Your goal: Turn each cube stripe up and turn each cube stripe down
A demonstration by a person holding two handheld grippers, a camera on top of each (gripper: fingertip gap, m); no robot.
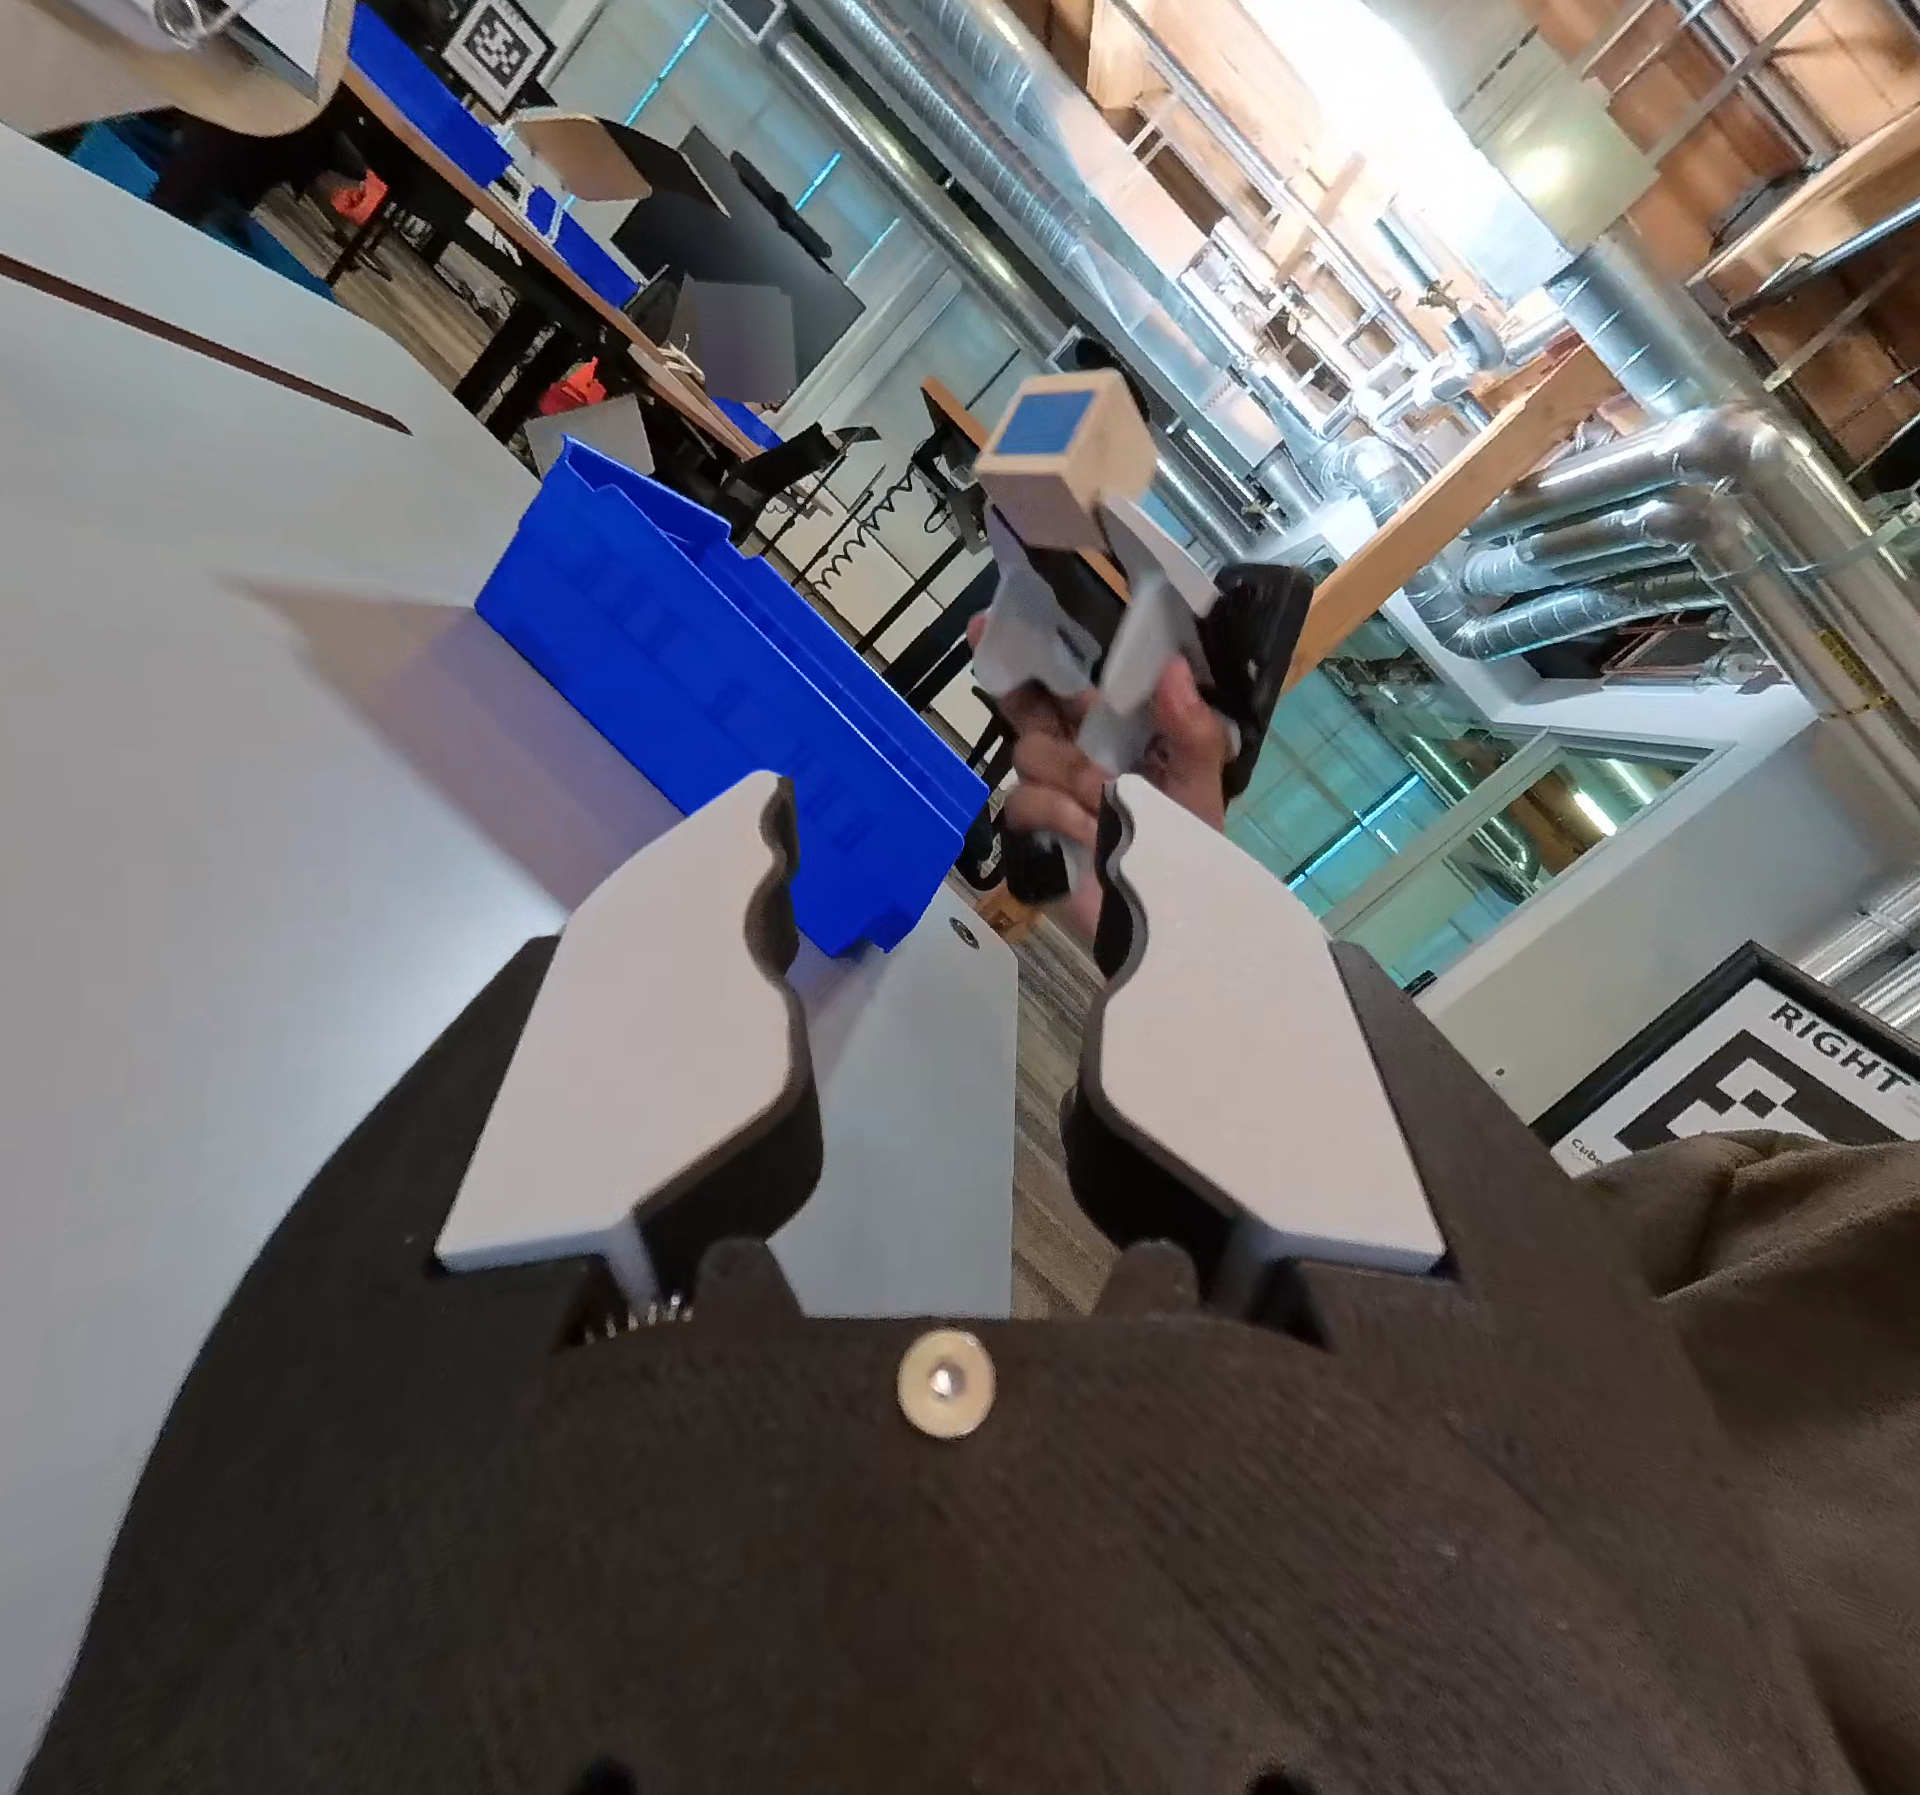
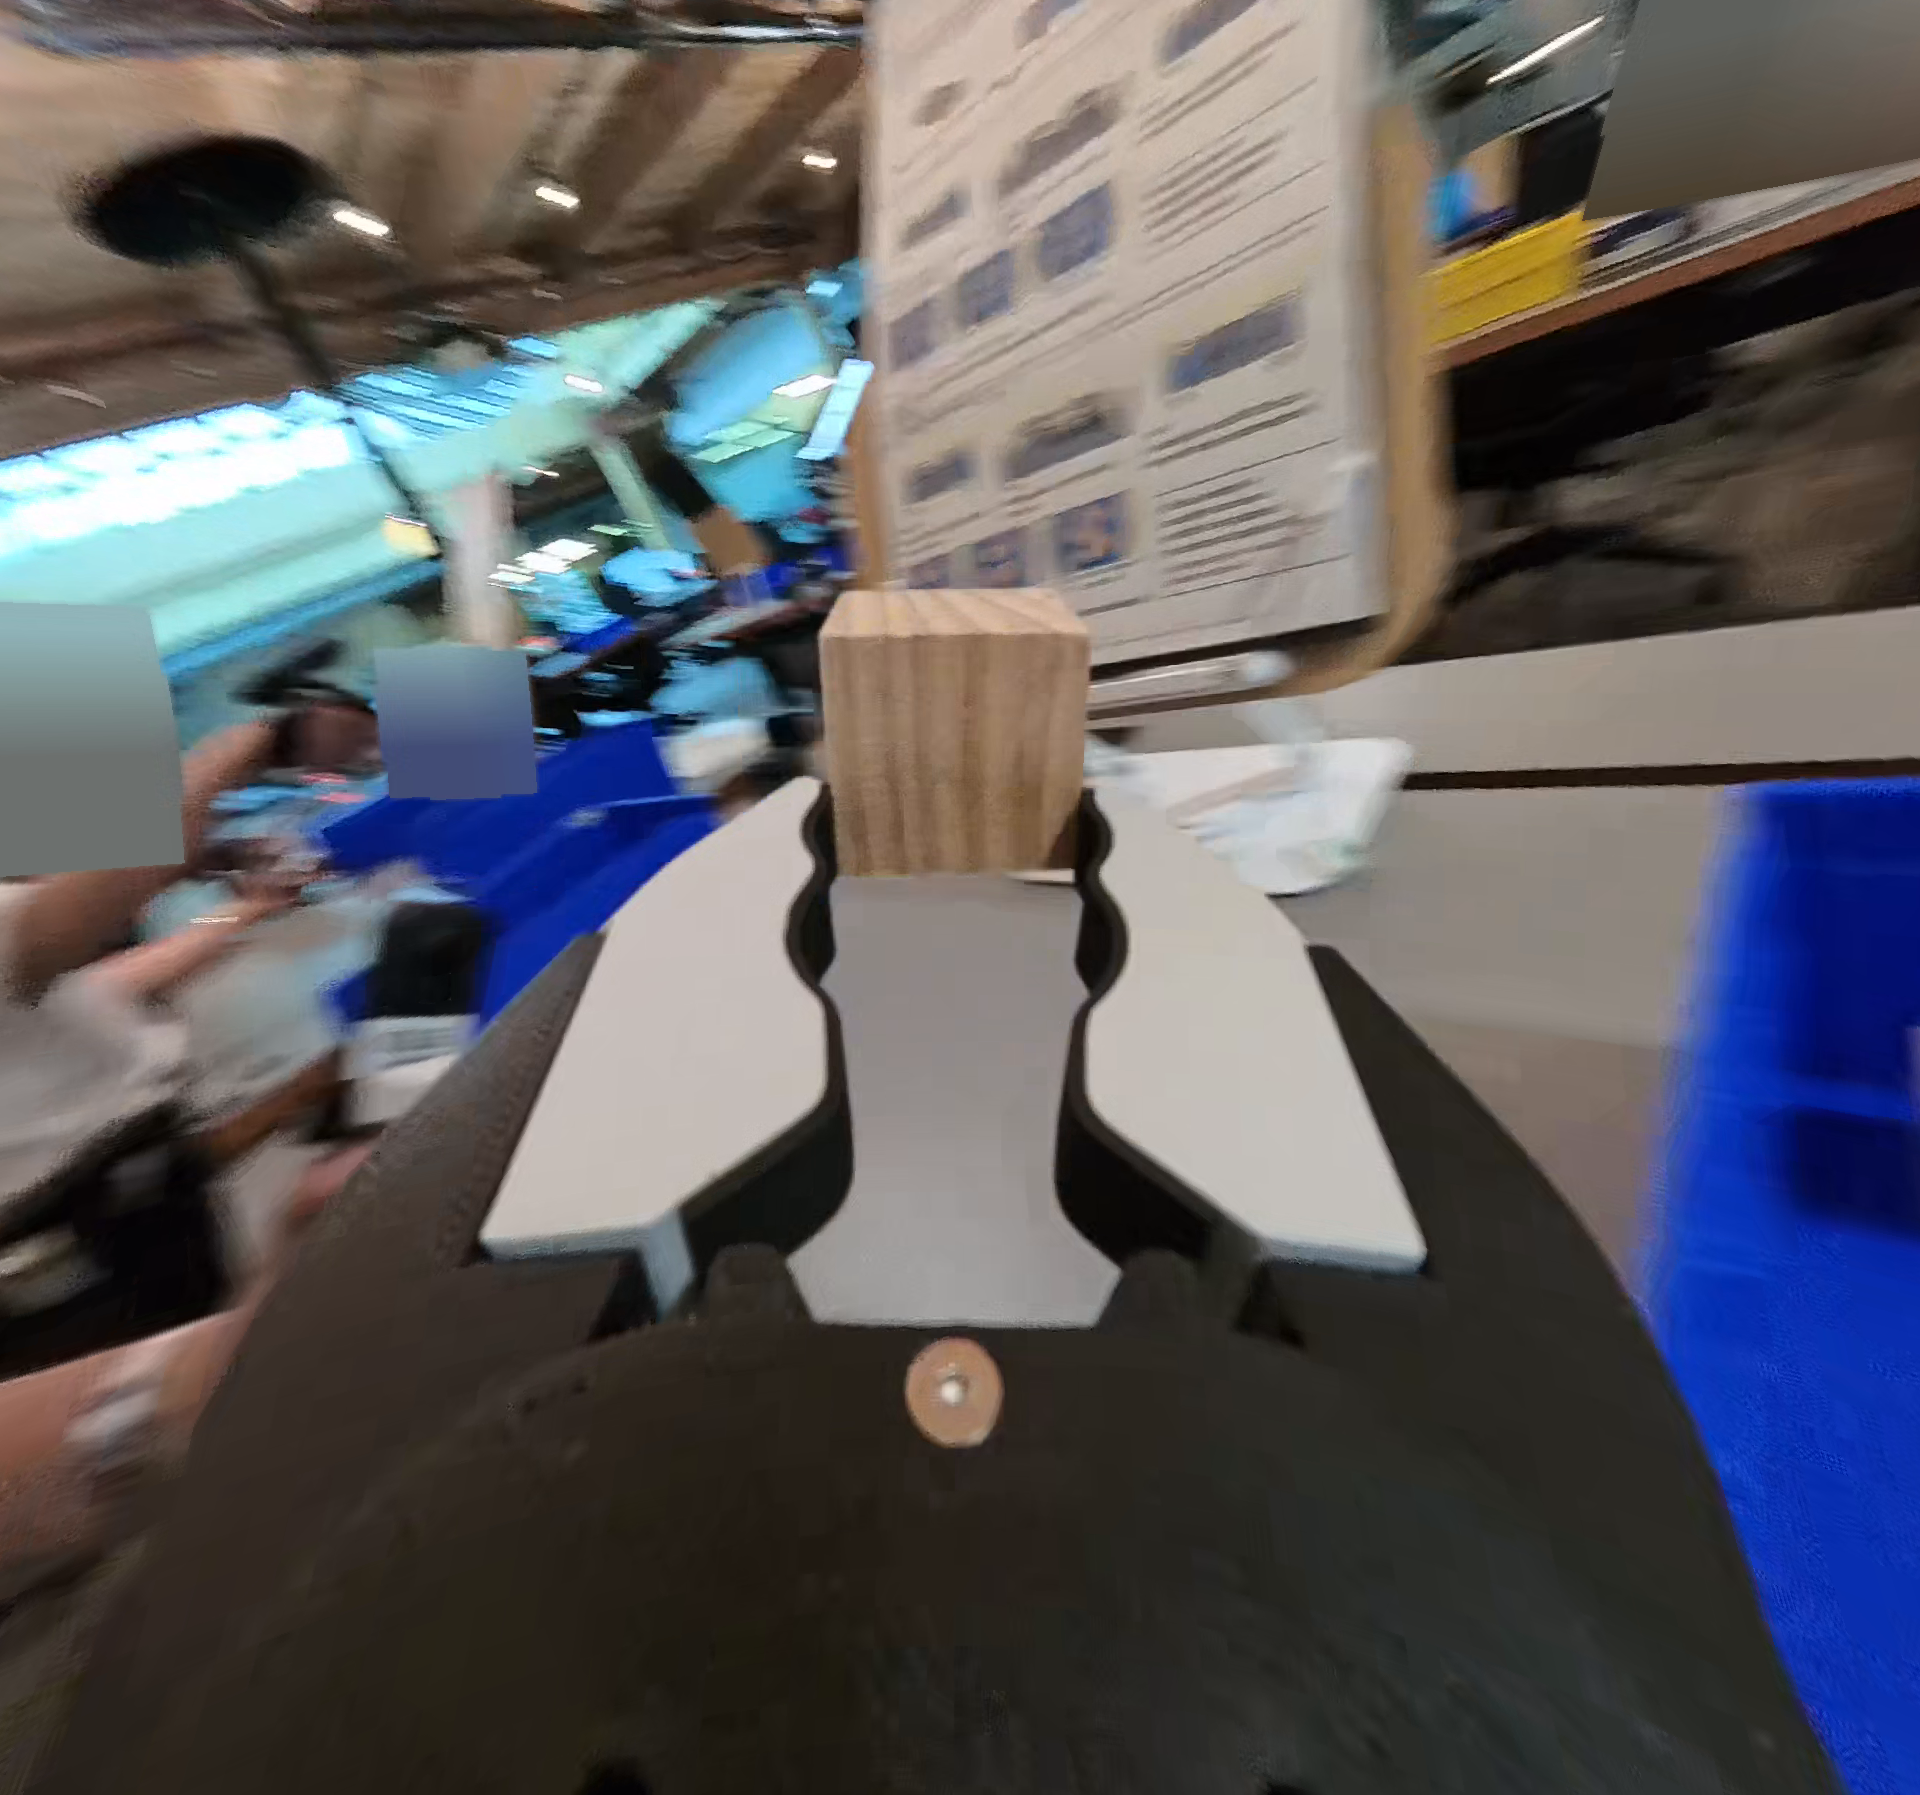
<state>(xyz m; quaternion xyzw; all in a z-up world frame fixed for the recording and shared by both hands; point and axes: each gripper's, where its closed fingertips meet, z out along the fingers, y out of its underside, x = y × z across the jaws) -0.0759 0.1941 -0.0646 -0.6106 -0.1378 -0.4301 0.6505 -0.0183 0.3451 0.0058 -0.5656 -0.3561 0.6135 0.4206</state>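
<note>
a: where's the cube (image 2: 954, 732)?
b: centre frame, pinched at the tips of the right gripper (image 2: 954, 826) jaws, raised off the counter (image 1: 208, 706).
a: left gripper (image 1: 951, 846)?
b: jaws parted, empty, beside the blue bin (image 1: 717, 696).

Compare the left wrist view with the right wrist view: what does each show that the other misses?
Only the left wrist view shows the cube's blue face, the hand holding the right gripper, and the empty, open left gripper. Only the right wrist view shows the cube's plain wood-grain face and a blurred poster board behind. Both show the wooden cube clamped in the right gripper, and the blue bin.
</note>
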